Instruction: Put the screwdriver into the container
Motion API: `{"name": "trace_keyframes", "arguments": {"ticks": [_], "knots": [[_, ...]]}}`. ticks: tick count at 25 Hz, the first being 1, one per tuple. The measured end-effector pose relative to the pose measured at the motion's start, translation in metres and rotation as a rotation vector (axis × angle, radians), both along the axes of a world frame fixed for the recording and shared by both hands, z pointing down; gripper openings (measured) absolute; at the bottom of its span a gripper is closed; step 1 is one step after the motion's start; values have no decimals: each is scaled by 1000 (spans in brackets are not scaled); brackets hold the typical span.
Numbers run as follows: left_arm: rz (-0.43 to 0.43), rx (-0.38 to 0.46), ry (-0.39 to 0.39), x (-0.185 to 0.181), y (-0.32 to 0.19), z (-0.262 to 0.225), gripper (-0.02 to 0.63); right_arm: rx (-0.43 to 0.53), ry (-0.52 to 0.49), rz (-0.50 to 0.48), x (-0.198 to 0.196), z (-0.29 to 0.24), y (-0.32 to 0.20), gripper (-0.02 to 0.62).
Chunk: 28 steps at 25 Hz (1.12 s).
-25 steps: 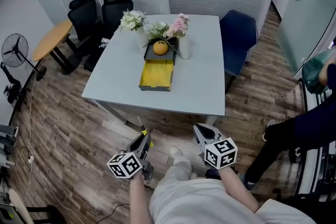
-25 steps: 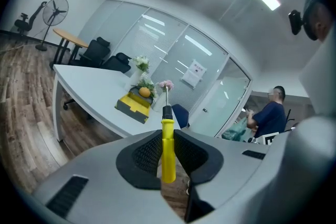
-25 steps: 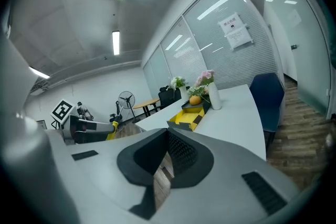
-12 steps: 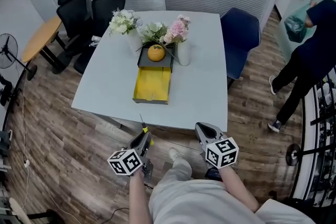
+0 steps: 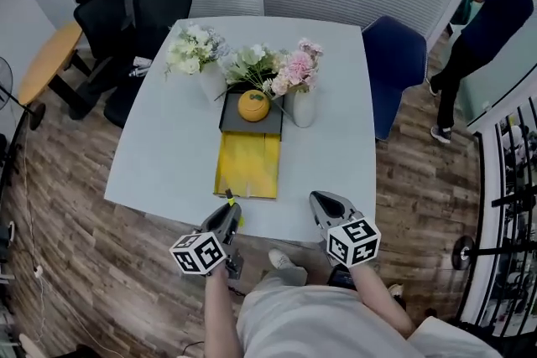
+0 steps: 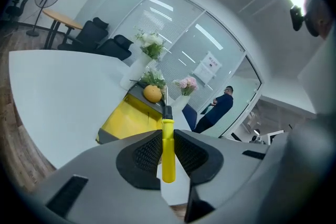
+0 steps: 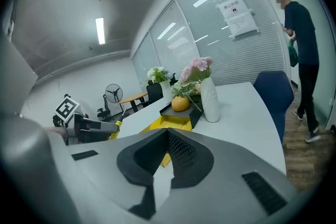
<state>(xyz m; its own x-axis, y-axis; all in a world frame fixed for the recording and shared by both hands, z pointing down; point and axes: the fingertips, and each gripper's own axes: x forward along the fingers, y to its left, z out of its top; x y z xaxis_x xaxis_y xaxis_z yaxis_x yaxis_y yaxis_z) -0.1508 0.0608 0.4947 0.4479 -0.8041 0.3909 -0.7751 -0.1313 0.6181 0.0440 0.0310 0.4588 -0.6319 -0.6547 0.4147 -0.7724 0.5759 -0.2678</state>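
Left tool (image 6: 168, 132): pinched the yellow-handled screwdriver (image 6: 168, 157), shaft pointing forward, at the tabletop's (image 5: 159, 155) near edge. Right tool (image 7: 167, 132): jaws pressed together, nothing held, alongside. Yellow container (image 5: 248, 166): lay by the near edge, just beyond the screwdriver tip. Orange (image 5: 253, 106): sat in the dark box (image 5: 252, 124) behind it; flower vases (image 5: 303, 107) flanked it.

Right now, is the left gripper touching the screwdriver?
Touching. The left gripper view shows the left gripper clamped on the screwdriver, both pads against its yellow handle.
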Motion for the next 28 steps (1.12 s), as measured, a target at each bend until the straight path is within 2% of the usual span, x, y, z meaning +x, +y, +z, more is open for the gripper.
{"name": "trace_keyframes", "arguments": {"ticks": [8, 17, 28], "knots": [[43, -11, 10, -10, -55, 5, 68, -15, 6, 53, -5, 8, -46, 15], [45, -25, -15, -22, -72, 8, 69, -4, -15, 35, -22, 3, -67, 15], [64, -20, -47, -11, -89, 2, 68, 11, -42, 49, -11, -2, -86, 15]]}}
